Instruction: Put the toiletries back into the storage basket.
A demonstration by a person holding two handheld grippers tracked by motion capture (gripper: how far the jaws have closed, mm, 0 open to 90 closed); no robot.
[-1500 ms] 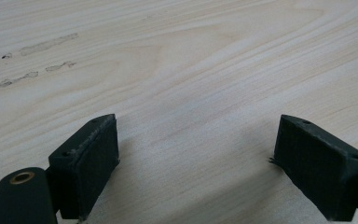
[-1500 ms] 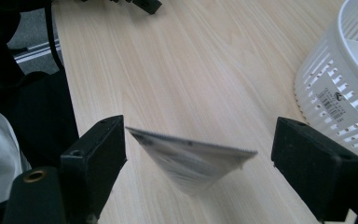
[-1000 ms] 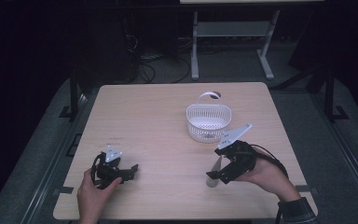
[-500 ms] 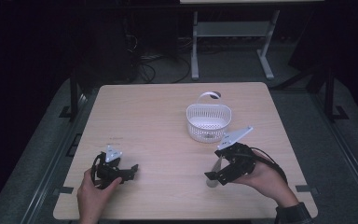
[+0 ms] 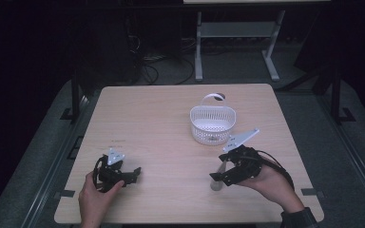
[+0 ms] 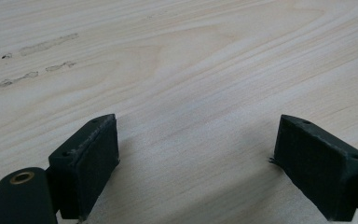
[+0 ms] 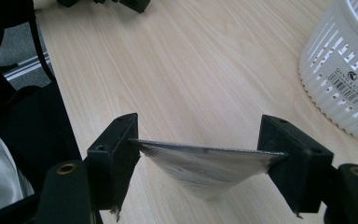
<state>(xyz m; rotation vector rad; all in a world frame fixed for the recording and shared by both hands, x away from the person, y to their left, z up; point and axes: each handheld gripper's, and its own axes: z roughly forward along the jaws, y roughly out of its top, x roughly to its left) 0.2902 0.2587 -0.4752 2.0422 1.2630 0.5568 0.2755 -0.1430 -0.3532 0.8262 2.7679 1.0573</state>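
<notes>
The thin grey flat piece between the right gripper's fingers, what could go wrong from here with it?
1. The thin grey flat piece spans edge to edge between the right gripper fingers, whose jaws have just been closing on it. It looks bowed, so it may buckle or spring out.
2. The white slotted plastic basket stands close beyond that gripper; a quick lift might knock it.
3. The left gripper rests open on the light wooden table, too far off to steady anything.
</notes>
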